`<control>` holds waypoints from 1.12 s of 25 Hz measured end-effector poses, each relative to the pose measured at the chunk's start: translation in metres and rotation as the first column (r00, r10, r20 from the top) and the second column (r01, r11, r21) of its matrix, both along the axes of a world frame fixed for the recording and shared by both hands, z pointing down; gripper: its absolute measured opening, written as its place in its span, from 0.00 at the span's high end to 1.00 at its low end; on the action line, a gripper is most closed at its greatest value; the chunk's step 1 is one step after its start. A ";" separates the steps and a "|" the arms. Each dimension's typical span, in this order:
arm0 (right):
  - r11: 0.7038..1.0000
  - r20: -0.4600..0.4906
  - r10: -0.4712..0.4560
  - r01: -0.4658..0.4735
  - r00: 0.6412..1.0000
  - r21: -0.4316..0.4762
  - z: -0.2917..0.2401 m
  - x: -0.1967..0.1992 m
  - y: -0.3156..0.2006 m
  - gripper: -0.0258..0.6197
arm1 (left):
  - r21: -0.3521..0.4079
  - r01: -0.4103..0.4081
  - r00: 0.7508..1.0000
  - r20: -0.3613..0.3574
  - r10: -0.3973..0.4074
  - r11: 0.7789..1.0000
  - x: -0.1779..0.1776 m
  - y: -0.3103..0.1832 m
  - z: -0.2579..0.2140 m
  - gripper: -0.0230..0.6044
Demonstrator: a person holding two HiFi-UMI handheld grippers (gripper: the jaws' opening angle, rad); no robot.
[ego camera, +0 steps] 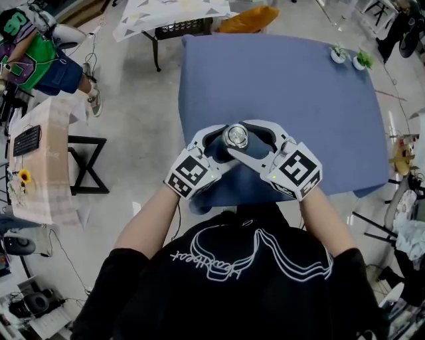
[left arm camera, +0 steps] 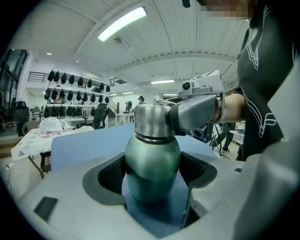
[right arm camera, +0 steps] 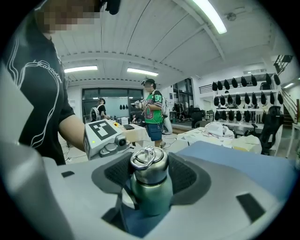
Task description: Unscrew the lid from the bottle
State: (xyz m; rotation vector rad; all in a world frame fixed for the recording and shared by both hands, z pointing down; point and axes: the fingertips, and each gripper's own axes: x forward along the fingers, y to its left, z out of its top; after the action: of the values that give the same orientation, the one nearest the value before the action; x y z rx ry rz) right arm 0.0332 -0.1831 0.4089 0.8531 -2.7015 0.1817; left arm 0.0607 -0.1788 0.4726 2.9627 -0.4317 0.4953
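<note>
A green metal bottle (left arm camera: 152,164) with a steel lid (ego camera: 236,136) stands upright near the front edge of the blue table (ego camera: 285,86). My left gripper (ego camera: 222,149) comes in from the left and is shut on the bottle's green body, its dark pads (left arm camera: 110,173) pressing both sides low down. My right gripper (ego camera: 252,143) reaches in from the right, higher up. It is shut on the lid (right arm camera: 149,166), which has a ring handle on top and sits between the pads (right arm camera: 117,173). The right gripper's finger (left arm camera: 194,112) shows against the lid in the left gripper view.
Two small potted plants (ego camera: 348,58) sit at the table's far right corner. A black bench with a white cloth (ego camera: 172,20) stands beyond the table. A side table with a keyboard (ego camera: 40,153) is at the left, and a person in a green shirt (ego camera: 33,60) is by it.
</note>
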 end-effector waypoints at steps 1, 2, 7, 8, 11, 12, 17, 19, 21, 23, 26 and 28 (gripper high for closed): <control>1.000 -0.005 -0.029 0.029 1.000 -0.001 0.000 0.000 0.000 0.57 | -0.001 -0.003 1.000 0.002 0.003 1.000 0.000 0.000 0.000 0.39; 0.998 -0.011 -0.059 0.059 0.998 -0.002 0.000 0.000 0.001 0.57 | -0.001 -0.005 1.000 0.005 0.005 1.000 0.000 0.000 0.000 0.39; 0.977 -0.034 -0.212 0.211 0.977 -0.018 0.000 -0.003 0.003 0.57 | -0.009 -0.023 1.000 0.021 0.023 1.000 0.000 0.001 0.000 0.39; 0.970 -0.034 -0.241 0.241 0.970 -0.024 0.000 -0.004 0.003 0.57 | -0.012 -0.028 0.999 0.025 0.028 1.000 -0.001 0.001 0.001 0.39; 0.944 -0.040 -0.329 0.328 0.943 -0.036 0.000 -0.005 0.004 0.57 | -0.019 -0.042 0.998 0.036 0.043 0.999 -0.002 0.001 0.001 0.39; 0.933 -0.044 -0.358 0.357 0.933 -0.040 -0.001 -0.005 0.004 0.57 | -0.020 -0.048 0.998 0.039 0.048 0.999 -0.001 0.001 0.000 0.39; 0.866 -0.063 -0.501 0.499 0.863 -0.047 -0.002 -0.004 0.006 0.57 | -0.028 -0.077 0.996 0.049 0.078 0.997 0.001 0.001 0.000 0.39; 0.836 -0.071 -0.548 0.546 0.833 -0.045 -0.001 -0.004 0.008 0.57 | -0.030 -0.096 0.994 0.053 0.097 0.995 0.000 0.002 0.001 0.39; 0.806 -0.068 -0.592 0.590 0.803 -0.043 -0.001 -0.005 0.009 0.57 | -0.030 -0.116 0.992 0.056 0.117 0.993 -0.001 0.003 0.001 0.39; 0.778 -0.057 -0.628 0.626 0.776 -0.052 -0.001 -0.007 0.008 0.57 | -0.030 -0.129 0.990 0.059 0.131 0.991 -0.002 0.002 0.001 0.39; 0.742 -0.058 -0.671 0.667 0.739 -0.070 0.001 -0.007 0.010 0.57 | -0.033 -0.138 0.989 0.057 0.139 0.990 -0.002 0.003 0.002 0.39; 0.722 -0.065 -0.691 0.688 0.719 -0.073 0.002 -0.007 0.011 0.57 | -0.034 -0.144 0.988 0.053 0.145 0.989 -0.002 0.004 0.003 0.39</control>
State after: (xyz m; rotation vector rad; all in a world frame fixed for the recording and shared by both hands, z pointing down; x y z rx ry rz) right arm 0.0263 -0.1722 0.4110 -0.2084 -2.7081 0.0277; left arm 0.0586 -0.1747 0.4751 2.9708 -0.2130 0.5941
